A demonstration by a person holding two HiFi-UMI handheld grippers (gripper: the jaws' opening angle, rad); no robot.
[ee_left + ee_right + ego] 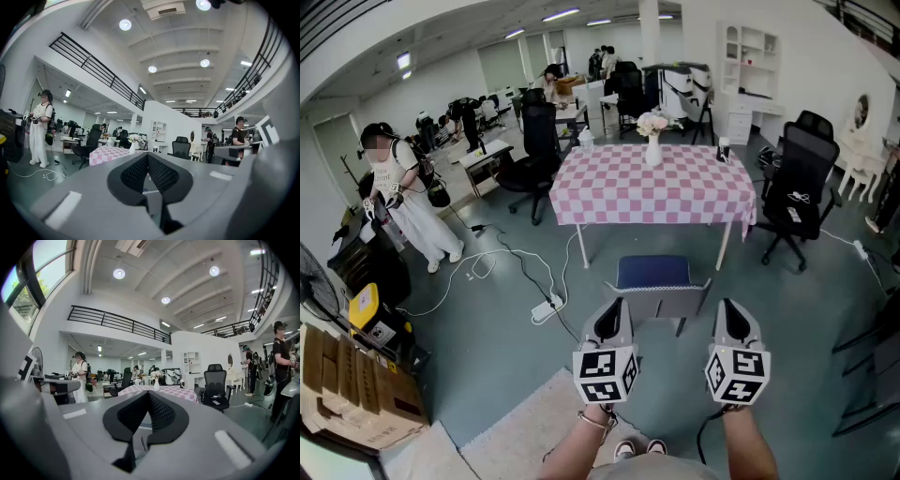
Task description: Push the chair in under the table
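A chair point(654, 277) with a blue seat and a grey backrest stands on the floor in front of a table point(600, 202) covered by a pink checked cloth. Its seat faces the table, and it stands clear of the table's near edge. A white vase of flowers point(652, 141) sits on the table. My left gripper point(614, 307) is shut just behind the backrest's left end. My right gripper point(729, 307) is shut, a little right of the backrest's right end. Both jaw pairs hold nothing. The left gripper point(148, 157) and the right gripper point(149, 394) point level at the table point(176, 391).
Black office chairs stand right of the table point(797, 187) and at its left rear point(534, 150). White cables and a power strip point(546, 307) lie on the floor left of the chair. A person point(403, 197) stands far left, cardboard boxes point(347, 384) near left. A pale rug point(534, 431) lies underfoot.
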